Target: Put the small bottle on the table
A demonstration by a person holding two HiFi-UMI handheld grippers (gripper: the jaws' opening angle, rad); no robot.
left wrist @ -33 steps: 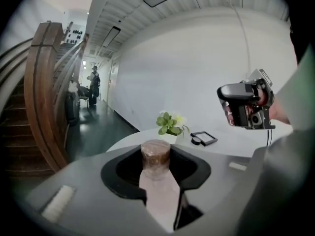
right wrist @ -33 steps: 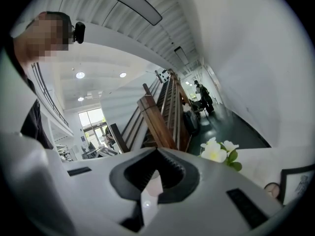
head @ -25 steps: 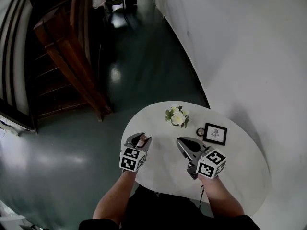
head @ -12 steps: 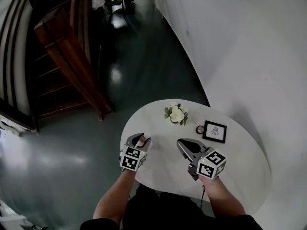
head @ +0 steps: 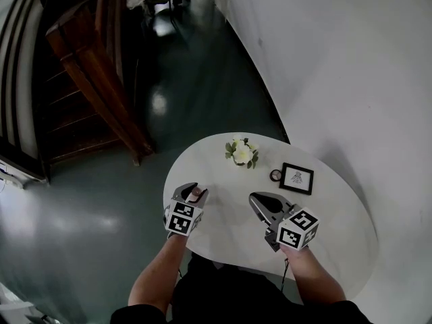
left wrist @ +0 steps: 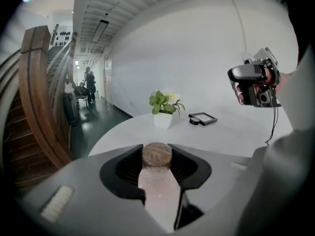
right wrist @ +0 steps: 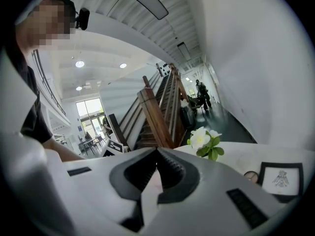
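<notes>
The small bottle, pale pink with a brown round cap, is clamped between the jaws of my left gripper. In the head view the left gripper hovers over the near left part of the white oval table, and the bottle peeks out between its fingers. Whether the bottle touches the tabletop cannot be told. My right gripper is over the table's near middle, jaws shut on nothing. Its own view shows the closed tips meeting.
A white pot of white flowers stands at the table's far side. A black picture frame and a small round object lie to its right. A wooden staircase rises at the left over dark floor; people stand far down the corridor.
The head view has shifted a little, so the table sits slightly higher in the picture. Both grippers hold about the same places; the left one has drifted slightly left with the bottle.
</notes>
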